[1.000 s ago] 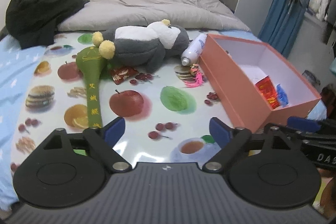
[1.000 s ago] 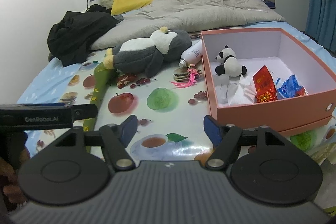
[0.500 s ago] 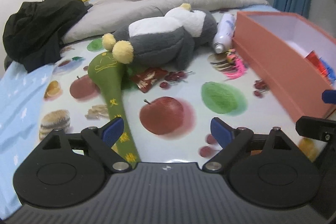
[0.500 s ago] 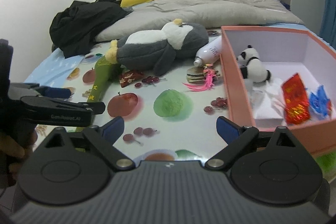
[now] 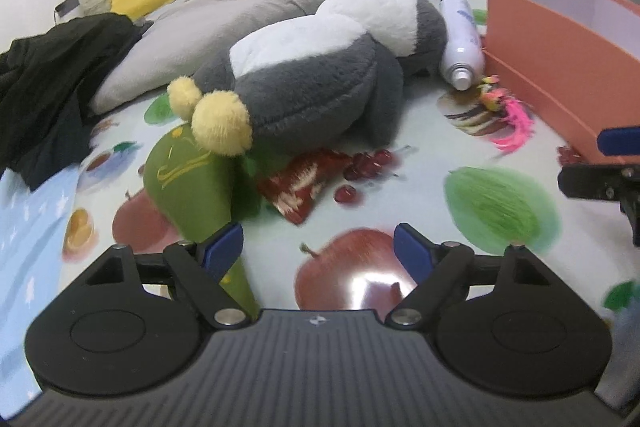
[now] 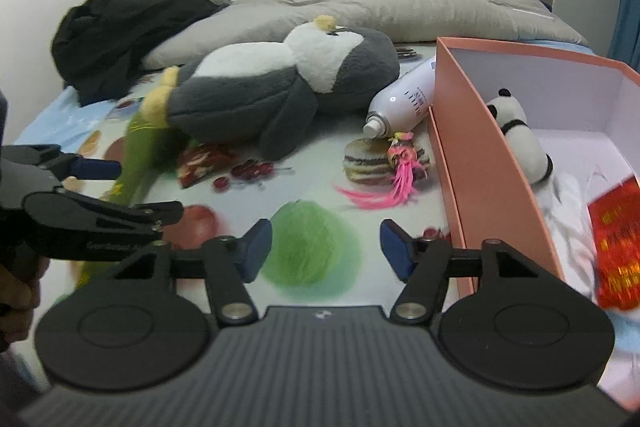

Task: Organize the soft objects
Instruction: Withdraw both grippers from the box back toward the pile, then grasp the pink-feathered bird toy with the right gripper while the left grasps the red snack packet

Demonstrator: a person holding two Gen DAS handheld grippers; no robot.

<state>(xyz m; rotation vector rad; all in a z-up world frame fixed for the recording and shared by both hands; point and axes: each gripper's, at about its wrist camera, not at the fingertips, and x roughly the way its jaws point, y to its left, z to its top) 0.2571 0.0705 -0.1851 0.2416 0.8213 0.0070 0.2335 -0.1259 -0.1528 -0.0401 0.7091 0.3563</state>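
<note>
Left wrist view: the left gripper point(image 5: 319, 243), jaws spread but closing on nothing, hangs near the plush penguin point(image 5: 320, 83) lying on the bed point(image 5: 420, 195). Right wrist view: the right gripper point(image 6: 320, 247), likewise empty and closing, is beside the orange box point(image 6: 484, 163).

Ahead of my blue fingertips point(image 5: 221, 246) lies a grey-and-white plush penguin point(image 5: 320, 75) with yellow feet, over a fruit-printed cloth point(image 5: 500, 203); to their right, a salmon-pink box point(image 6: 492, 163).
</note>
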